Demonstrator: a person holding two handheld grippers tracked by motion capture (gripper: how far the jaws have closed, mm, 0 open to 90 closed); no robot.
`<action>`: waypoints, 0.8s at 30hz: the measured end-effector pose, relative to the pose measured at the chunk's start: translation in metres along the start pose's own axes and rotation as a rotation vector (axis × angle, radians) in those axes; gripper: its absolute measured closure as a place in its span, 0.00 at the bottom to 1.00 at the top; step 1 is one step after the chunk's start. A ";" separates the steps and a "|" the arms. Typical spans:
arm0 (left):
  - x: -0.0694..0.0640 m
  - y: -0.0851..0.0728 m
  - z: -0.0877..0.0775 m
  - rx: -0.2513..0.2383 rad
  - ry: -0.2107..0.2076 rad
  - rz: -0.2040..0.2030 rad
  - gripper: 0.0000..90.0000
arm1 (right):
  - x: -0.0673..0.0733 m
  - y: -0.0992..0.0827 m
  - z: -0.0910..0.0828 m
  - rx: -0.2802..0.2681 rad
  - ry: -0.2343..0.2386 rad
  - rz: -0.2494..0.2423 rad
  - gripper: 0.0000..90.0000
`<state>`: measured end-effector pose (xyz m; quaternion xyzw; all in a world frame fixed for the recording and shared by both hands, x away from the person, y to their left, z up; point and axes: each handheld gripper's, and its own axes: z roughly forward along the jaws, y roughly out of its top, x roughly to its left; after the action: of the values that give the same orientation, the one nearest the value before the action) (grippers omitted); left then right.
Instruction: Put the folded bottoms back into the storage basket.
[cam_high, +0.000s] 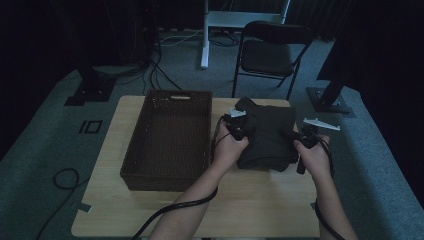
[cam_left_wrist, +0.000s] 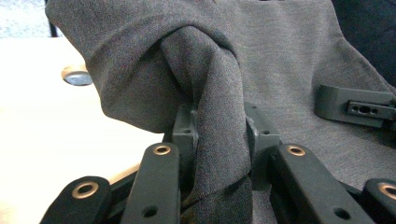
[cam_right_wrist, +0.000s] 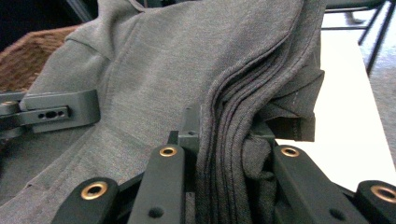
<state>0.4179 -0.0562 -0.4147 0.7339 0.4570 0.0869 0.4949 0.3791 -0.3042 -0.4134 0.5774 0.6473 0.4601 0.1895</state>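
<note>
Hand-held grippers, left (cam_high: 240, 131) and right (cam_high: 303, 140), each clamped on opposite edges of folded cloth (cam_high: 267, 135) over bench (cam_high: 260, 200); uneven pull risks unfolding before basket (cam_high: 170, 137).

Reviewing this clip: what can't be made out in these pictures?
- High view: what kind of garment the folded dark cloth is; the picture is dim.
- Basket: floor too dark to tell whether anything lies inside.
- Left gripper and right gripper views: pads hidden by bunched cloth.
</note>
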 end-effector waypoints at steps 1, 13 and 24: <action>0.001 0.003 -0.004 -0.001 0.005 0.001 0.79 | 0.004 0.002 0.000 0.000 0.006 0.003 0.82; 0.026 0.022 -0.051 -0.032 0.022 -0.022 0.79 | 0.049 0.029 0.005 -0.004 0.057 -0.038 0.82; 0.053 0.045 -0.104 -0.067 0.065 -0.009 0.79 | 0.102 0.058 0.015 -0.011 0.116 -0.057 0.82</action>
<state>0.4143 0.0472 -0.3445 0.7116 0.4730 0.1239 0.5045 0.3972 -0.2094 -0.3447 0.5302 0.6707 0.4907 0.1679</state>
